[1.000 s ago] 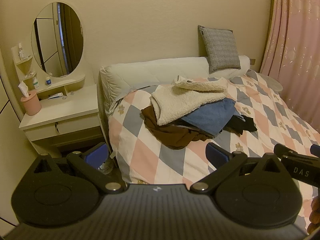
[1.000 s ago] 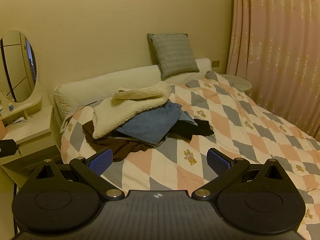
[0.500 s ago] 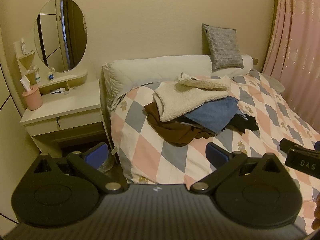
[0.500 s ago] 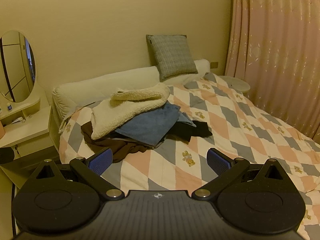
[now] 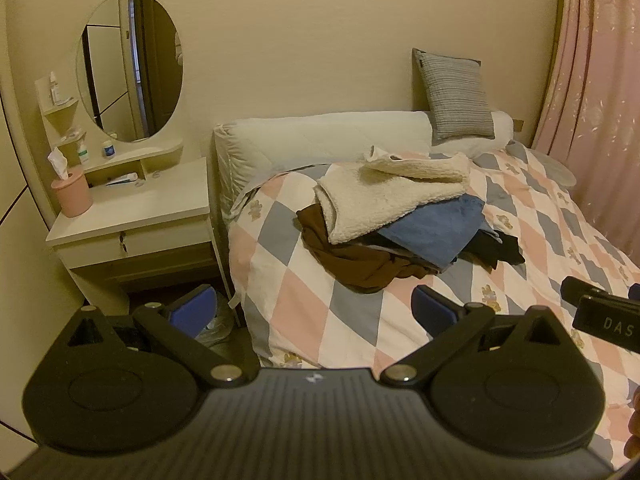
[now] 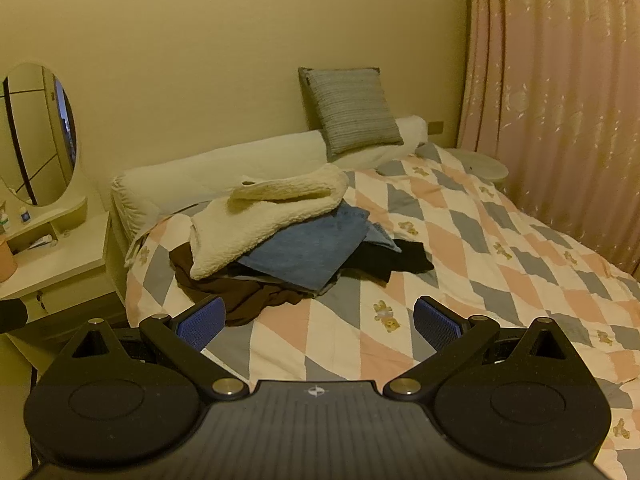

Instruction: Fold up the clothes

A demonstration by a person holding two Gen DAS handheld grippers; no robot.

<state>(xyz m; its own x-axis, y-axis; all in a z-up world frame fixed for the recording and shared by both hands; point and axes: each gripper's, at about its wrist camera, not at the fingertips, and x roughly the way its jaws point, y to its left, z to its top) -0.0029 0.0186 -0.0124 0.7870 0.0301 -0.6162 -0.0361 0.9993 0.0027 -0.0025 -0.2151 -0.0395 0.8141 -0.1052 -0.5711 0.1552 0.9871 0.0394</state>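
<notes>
A heap of clothes lies on the bed near its head. On top is a cream fleece garment (image 5: pixel 384 200) (image 6: pixel 264 220). Under it are a blue denim piece (image 5: pixel 436 232) (image 6: pixel 312 248), a brown garment (image 5: pixel 352 264) (image 6: pixel 236 292) and a black one (image 5: pixel 500 252) (image 6: pixel 396 260). My left gripper (image 5: pixel 312 310) is open and empty, well short of the heap. My right gripper (image 6: pixel 318 322) is also open and empty, hanging over the quilt in front of the heap. Its tip shows at the right edge of the left wrist view.
The bed carries a pink, grey and white diamond quilt (image 6: pixel 500 264), a long white bolster (image 5: pixel 328 136) and a grey striped cushion (image 6: pixel 352 108). A white dressing table (image 5: pixel 132 216) with an oval mirror and pink tissue cup (image 5: pixel 72 194) stands left. Pink curtains (image 6: pixel 560 92) hang right.
Both views have drifted slightly; the left one has risen, so the bed and table sit a little farther right. Both grippers stay open and nothing on the bed has moved.
</notes>
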